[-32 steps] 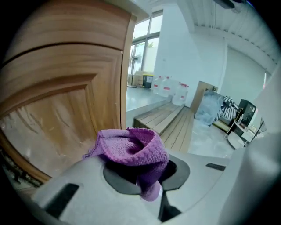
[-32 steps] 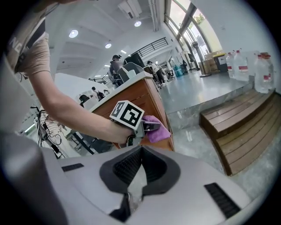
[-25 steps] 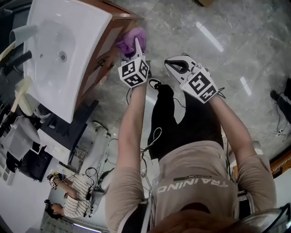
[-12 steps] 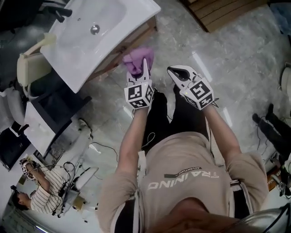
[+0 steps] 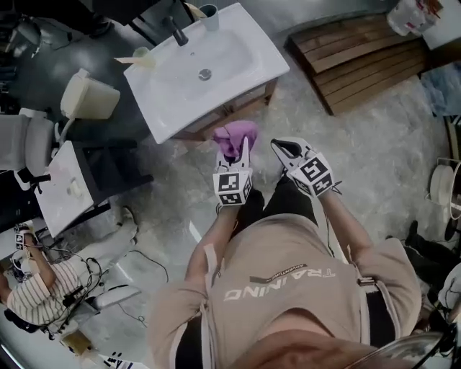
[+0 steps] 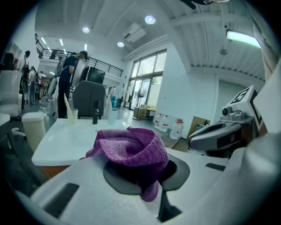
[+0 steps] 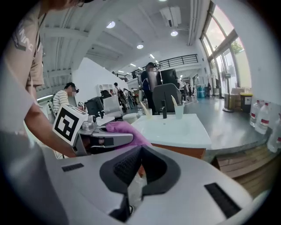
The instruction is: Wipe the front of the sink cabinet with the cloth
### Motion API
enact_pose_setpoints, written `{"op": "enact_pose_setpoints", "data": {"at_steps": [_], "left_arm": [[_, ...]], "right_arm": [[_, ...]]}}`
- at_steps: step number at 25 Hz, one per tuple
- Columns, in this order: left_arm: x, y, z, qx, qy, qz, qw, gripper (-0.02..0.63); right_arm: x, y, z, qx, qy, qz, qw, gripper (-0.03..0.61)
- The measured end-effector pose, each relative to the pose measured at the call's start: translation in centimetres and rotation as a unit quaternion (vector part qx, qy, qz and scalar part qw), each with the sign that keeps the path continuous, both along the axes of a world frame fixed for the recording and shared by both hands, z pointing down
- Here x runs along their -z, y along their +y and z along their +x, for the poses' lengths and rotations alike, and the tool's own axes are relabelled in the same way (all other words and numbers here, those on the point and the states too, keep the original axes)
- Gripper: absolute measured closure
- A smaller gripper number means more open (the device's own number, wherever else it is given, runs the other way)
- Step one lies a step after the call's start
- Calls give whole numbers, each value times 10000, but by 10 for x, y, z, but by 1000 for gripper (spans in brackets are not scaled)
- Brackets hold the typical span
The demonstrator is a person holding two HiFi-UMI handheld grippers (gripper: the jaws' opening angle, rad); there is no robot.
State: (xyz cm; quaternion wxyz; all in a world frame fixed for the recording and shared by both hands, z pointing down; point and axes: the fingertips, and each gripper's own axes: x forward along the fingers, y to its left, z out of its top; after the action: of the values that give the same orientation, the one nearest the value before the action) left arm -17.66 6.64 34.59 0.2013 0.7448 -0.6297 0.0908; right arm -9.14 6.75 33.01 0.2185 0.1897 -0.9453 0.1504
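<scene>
At frame centre, the left gripper (image 5: 243,146) pinches a crumpled purple cloth (image 5: 235,135) between its 2 jaws, just below the front of the brown wooden cabinet (image 5: 248,99) under the white rectangular sink (image 5: 180,79). Just right of it, the right gripper (image 5: 279,146) has its jaws pressed together, holding nothing.

Floor (image 5: 374,144): grey marbled stone; you stand on it, beside the sink cabinet (image 5: 241,101) and wooden slatted platform (image 5: 360,54).
Sink top (image 5: 180,86): tap (image 5: 175,31) and cup (image 5: 209,16) at its back edge.
</scene>
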Motion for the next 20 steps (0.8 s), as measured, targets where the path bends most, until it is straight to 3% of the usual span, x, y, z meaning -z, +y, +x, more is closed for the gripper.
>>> {"op": "enact_pose_setpoints", "data": {"at_steps": [7,15,20], "left_arm": [[71,12,-24,115,-57,457,9989,565],[155,20,-44,320,-411,1174,9917,565],[194,23,-72,675,-135,1490,9864,565]], "right_arm": [[79,13,-33,177,-396,525,9977,566],[141,13,-54,395,-749,922,9921,566],[174,17,-74,686,-926,1397,9835,566]]}}
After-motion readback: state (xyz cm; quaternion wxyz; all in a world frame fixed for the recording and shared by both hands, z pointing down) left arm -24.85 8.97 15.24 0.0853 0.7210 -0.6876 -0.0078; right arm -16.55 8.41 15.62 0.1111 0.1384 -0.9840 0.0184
